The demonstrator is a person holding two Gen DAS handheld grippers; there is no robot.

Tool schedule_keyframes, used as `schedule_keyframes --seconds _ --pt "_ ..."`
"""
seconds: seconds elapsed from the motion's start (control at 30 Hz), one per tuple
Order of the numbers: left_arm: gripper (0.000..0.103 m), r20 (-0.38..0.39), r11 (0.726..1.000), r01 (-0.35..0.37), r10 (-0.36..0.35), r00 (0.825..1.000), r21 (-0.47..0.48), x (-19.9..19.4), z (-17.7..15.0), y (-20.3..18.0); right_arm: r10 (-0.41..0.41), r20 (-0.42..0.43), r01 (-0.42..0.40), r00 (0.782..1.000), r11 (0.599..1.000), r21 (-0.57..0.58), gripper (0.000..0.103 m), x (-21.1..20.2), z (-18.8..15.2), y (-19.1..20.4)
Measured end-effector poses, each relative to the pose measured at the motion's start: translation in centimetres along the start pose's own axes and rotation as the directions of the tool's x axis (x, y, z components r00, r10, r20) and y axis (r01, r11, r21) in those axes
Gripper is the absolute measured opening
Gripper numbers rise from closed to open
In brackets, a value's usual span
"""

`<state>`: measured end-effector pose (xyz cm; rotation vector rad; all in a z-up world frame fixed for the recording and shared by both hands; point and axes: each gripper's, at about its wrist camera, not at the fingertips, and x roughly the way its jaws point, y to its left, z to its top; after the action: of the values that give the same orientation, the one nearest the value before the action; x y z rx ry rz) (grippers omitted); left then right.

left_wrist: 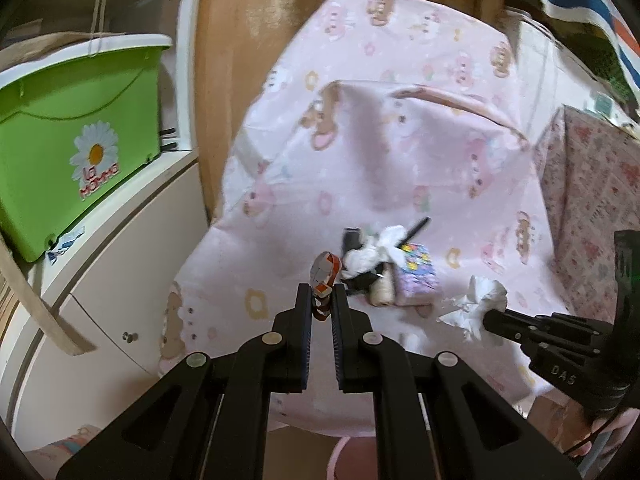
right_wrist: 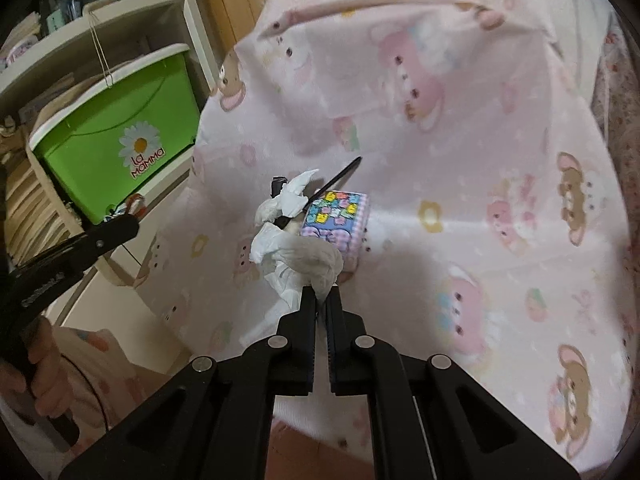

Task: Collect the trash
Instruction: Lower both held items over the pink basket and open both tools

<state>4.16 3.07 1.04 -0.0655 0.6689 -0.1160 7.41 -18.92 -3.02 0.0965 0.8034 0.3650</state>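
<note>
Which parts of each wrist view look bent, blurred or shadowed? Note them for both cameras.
Left wrist view: fisheye bends the green bin and cupboard edge; dark corners; the wrapper in the left gripper is slightly soft. Right wrist view: the tissue in the right gripper is smeared close to the lens; the pink sheet blurs at the right edge; soft shadow beside the colourful pack.

Left gripper [left_wrist: 322, 295] clamped on orange-white wrapper [left_wrist: 325, 278]. Right of jaws: right gripper [left_wrist: 486, 320] pinching white tissue [left_wrist: 476, 306].
</note>
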Motion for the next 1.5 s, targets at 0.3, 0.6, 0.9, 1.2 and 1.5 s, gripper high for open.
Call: schedule_keyframes --seconds 0.3,0.6,0.9,1.2,1.5 --pt "0.009 -0.125 0.996 0.029 -0.019 0.992 0.081 -0.5 -2.4 -4.1 -0.029 0.021 0.029 0.999 1.000 0.001 0.006 -4.4 -1.9 -0.6" --pt "0.009 -0.193 0.985 0.065 -0.033 0.981 0.160 -1.2 -5.5 -7.4 -0.033 -0.026 0.032 0.999 0.999 -0.015 0.006 -7.0 -5.1 0.4" --pt "0.009 -0.285 0.979 0.080 -0.025 0.958 0.185 0.1 -7.1 -7.9 -0.035 -0.103 0.030 0.994 0.998 -0.053 0.006 -6.1 -7.0 0.8" --pt "0.009 -0.471 0.976 0.138 -0.044 0.881 0.167 3.4 -9.9 -8.3 -0.032 -0.255 0.018 0.966 0.998 -0.057 0.006 -2.4 -9.5 0.7" --pt "0.009 -0.635 0.977 0.166 -0.044 0.772 0.134 7.9 -14.0 -8.6 -0.101 -0.416 0.072 0.904 0.994 -0.084 0.006 2.8 -13.0 0.5"
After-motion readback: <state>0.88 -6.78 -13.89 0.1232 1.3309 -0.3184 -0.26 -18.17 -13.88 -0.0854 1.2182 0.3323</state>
